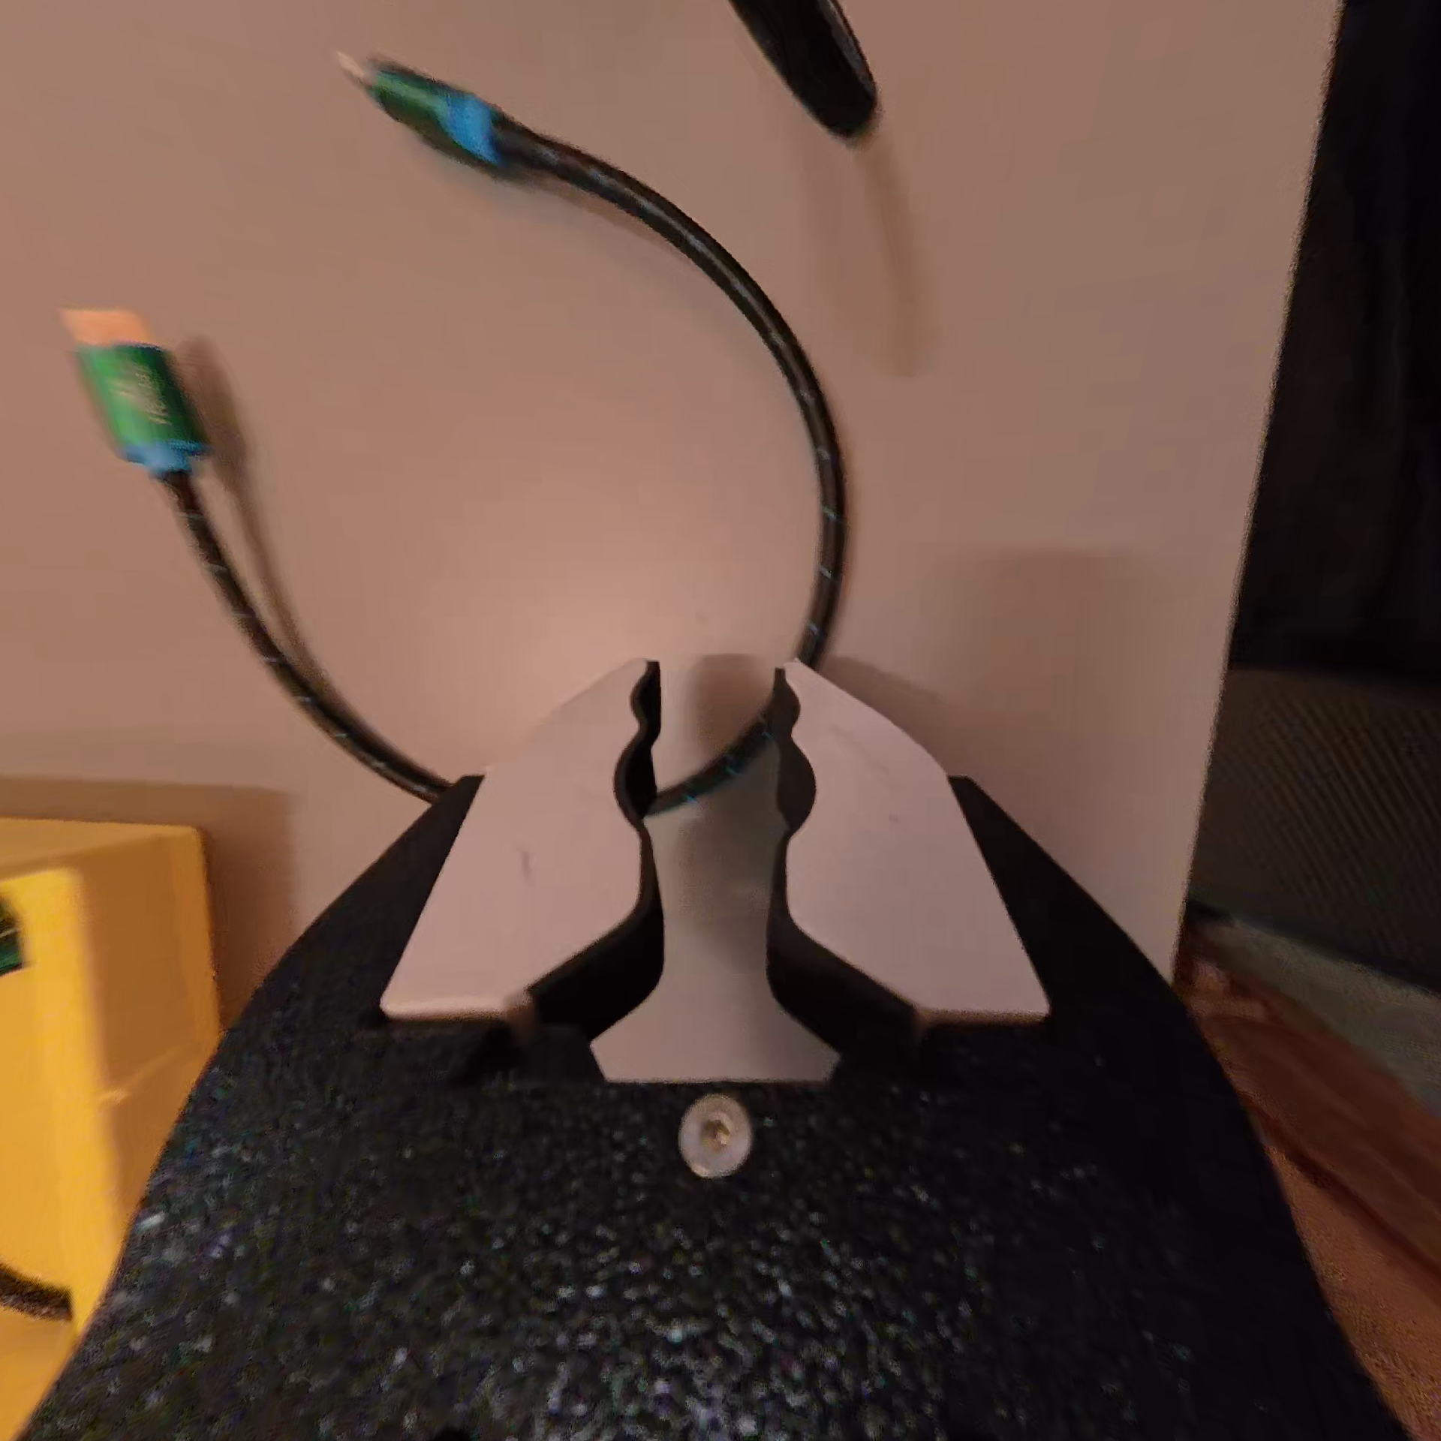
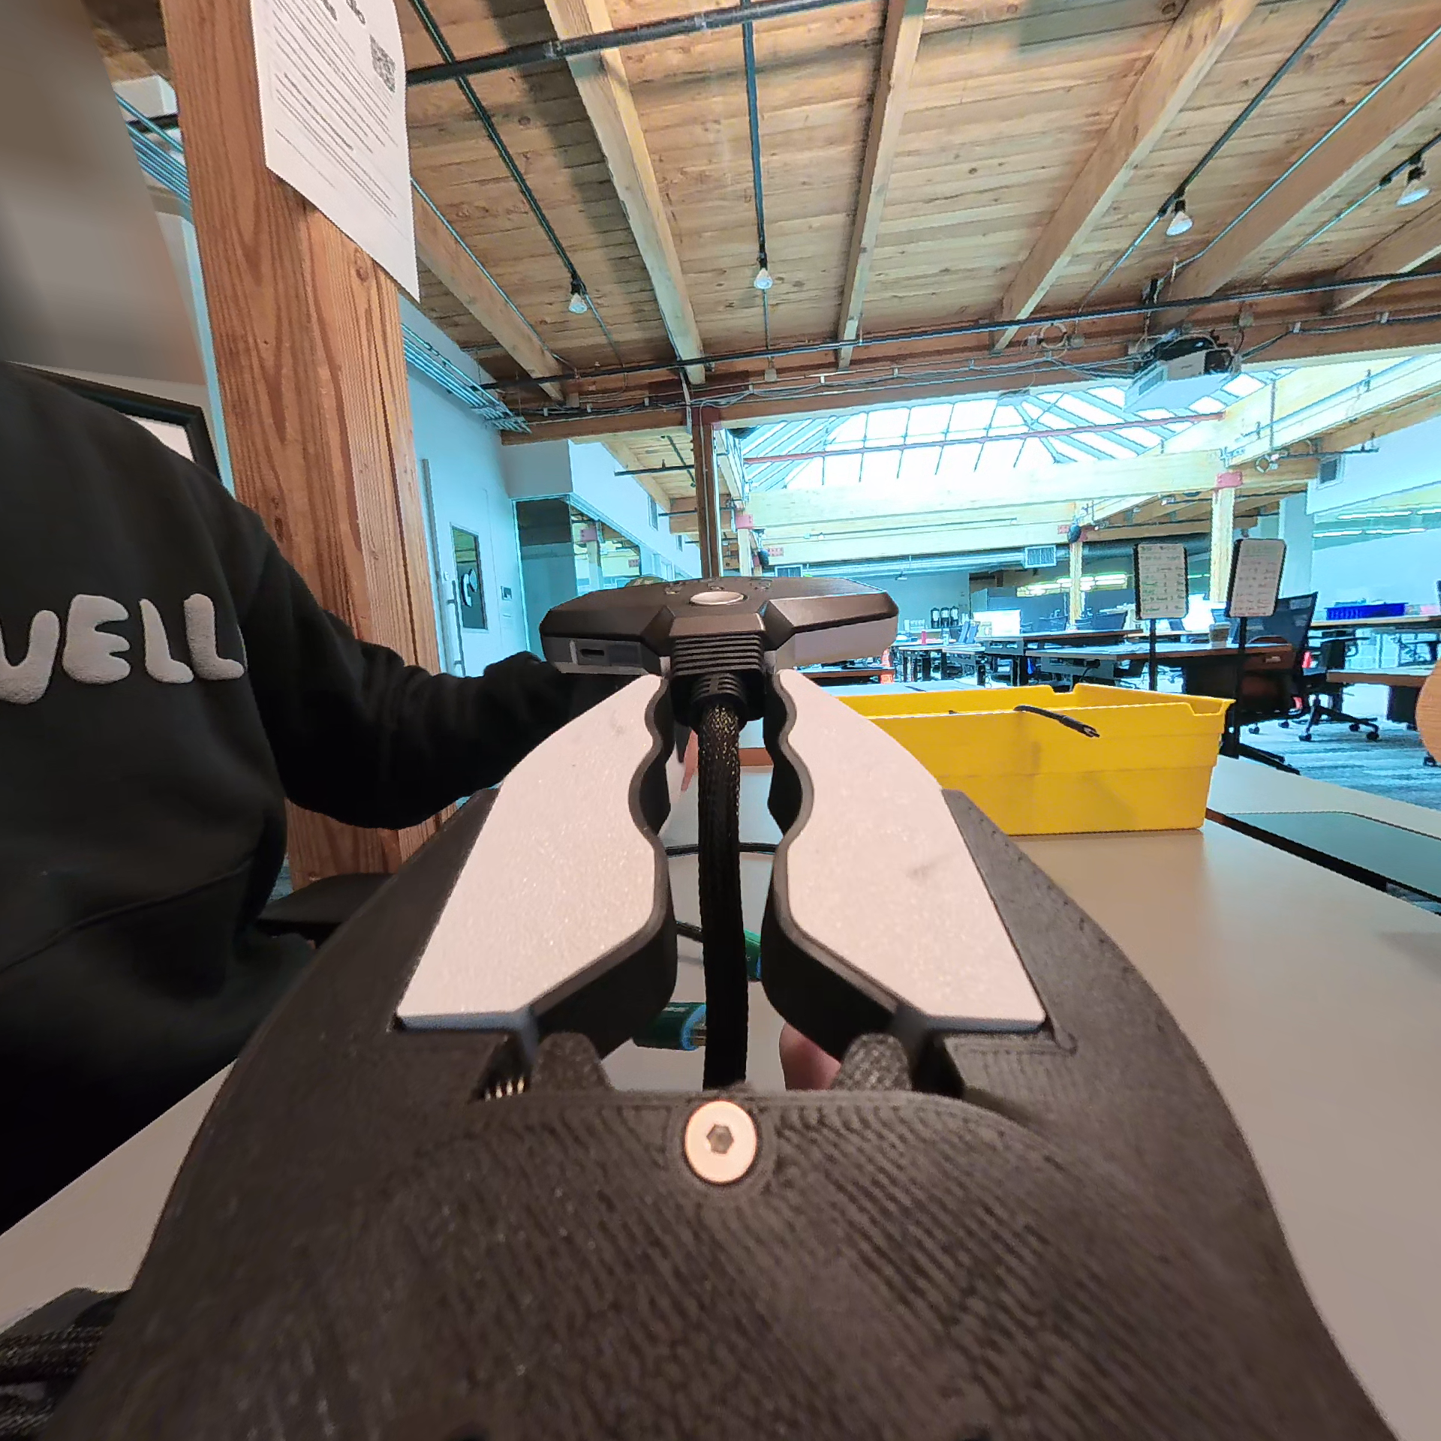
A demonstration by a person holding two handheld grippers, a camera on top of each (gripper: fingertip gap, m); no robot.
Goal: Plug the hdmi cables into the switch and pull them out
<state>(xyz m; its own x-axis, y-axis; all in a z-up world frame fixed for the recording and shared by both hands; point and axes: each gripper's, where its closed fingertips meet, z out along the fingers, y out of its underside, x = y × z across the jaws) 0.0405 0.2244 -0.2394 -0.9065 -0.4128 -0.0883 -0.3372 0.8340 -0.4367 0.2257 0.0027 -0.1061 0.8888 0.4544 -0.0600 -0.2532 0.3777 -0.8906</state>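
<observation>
HDMI cable, braided and springy, is being held mid-length by the left tongs; green plugs hanging free. Switch is being pinched at its ribbed collar by the right tongs, above the bench. Rigid plug shells are judged the best hold.

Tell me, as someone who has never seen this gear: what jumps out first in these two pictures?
In the right wrist view, the right gripper closes its pale fingers on the ribbed collar of a braided black cable running into a dark switch box, with a yellow bin behind on the table. In the left wrist view, a braided cable curls past the left gripper, its two green-and-blue plugs unplugged.
</observation>
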